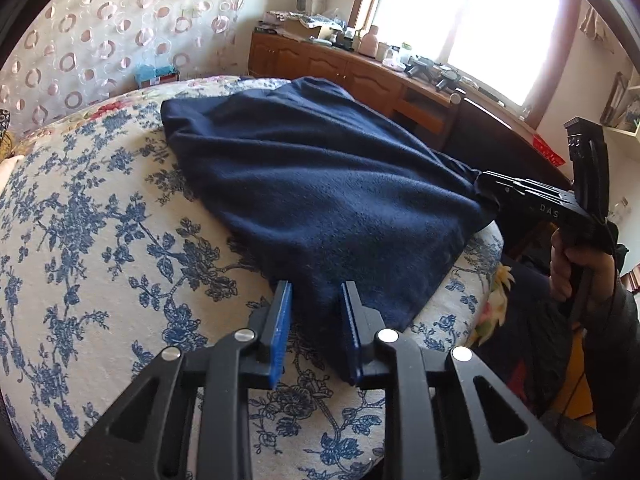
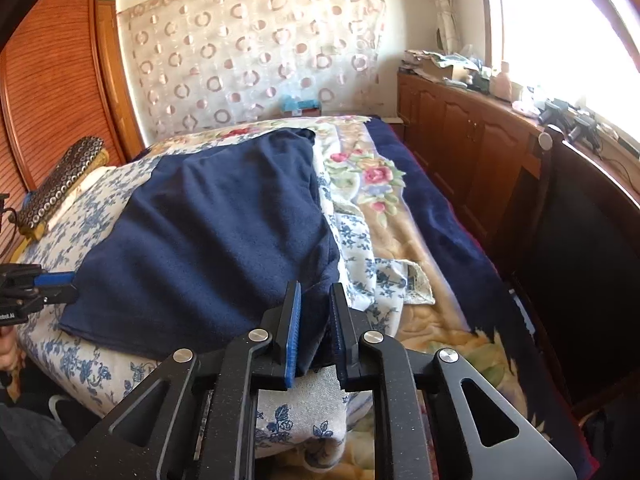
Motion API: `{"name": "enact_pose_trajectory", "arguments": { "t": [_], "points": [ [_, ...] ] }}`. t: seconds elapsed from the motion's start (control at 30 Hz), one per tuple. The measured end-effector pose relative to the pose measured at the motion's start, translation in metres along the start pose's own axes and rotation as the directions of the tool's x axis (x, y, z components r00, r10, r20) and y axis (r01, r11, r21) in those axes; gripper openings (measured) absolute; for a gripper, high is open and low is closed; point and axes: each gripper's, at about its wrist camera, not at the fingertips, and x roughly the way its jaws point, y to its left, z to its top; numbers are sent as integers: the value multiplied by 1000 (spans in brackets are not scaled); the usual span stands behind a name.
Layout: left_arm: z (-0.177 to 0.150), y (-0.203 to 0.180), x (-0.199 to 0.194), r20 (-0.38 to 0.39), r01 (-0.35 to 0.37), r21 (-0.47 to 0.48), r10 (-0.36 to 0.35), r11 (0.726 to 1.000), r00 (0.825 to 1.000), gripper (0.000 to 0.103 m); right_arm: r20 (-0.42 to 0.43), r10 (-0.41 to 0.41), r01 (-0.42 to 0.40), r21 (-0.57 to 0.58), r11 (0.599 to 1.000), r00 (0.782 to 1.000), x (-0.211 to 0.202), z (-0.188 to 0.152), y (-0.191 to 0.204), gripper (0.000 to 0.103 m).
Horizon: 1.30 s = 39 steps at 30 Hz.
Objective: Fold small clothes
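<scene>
- Right now the navy garment (image 1: 316, 184) lies spread across the blue-floral quilt (image 1: 100, 240), filling the middle of the left wrist view.
- Left gripper (image 1: 316, 320) sits at six o'clock, its blue pads (image 1: 282, 332) a little apart with the near corner of the cloth between them; the grip looks loose, though I can't be sure.
- Right gripper (image 2: 316, 320) bites the other near corner, fingers drawn close on bunched fabric.
- Over at three o'clock in the left view, that right gripper pulls its corner taut off the bed edge.
- Wooden cabinets (image 2: 460, 128) run along at two o'clock.
</scene>
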Motion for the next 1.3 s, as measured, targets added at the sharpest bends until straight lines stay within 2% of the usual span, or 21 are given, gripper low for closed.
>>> {"name": "enact_pose_trajectory", "arguments": {
  "t": [0.07,0.2,0.33,0.57,0.63,0.67,0.7,0.77,0.83,0.93,1.07,1.17,1.3],
  "points": [
    [-1,0,4,-16,3,-5,-3,1000,1000,23,-7,2,-2,-4,1000,1000,2,-2,1,16],
    [-2,4,3,-27,22,-29,-23,999,999,23,-23,-11,11,0,1000,1000,9,-4,-1,41],
    [-4,4,3,-28,9,-18,-10,1000,1000,23,-46,-16,16,13,1000,999,16,-7,-4,46],
    [-6,1,2,-26,-2,2,2,1000,1000,23,-73,5,-3,21,1000,997,21,-12,-3,47],
    [-6,-1,2,-23,10,16,-9,1000,1000,12,-75,19,-18,20,1000,997,21,-11,-3,47],
    [-5,0,2,-23,11,16,-10,1000,1000,8,-75,19,-18,15,1000,997,21,-11,-2,44],
    [-5,1,1,-19,20,12,-19,1000,1000,2,-70,25,-24,10,1000,997,20,-12,-2,36],
    [-4,0,-4,-4,30,20,-30,999,1000,0,-77,39,-38,16,999,996,21,-12,-1,29],
    [-1,-2,-13,23,36,22,-37,999,999,0,-73,47,-46,6,999,996,19,-11,2,8],
    [4,-1,-32,63,33,30,-35,999,997,0,-49,69,-69,-5,998,996,10,-8,6,5],
    [3,5,-55,94,33,21,-35,999,995,0,65,124,-126,31,992,990,-34,3,3,4],
    [1,13,-56,89,32,3,-32,999,995,0,68,139,-140,12,990,988,-47,5,8,4],
    [0,17,-53,83,25,-8,-24,1000,996,0,45,142,-142,2,990,989,-38,2,14,4]
  ]
}}
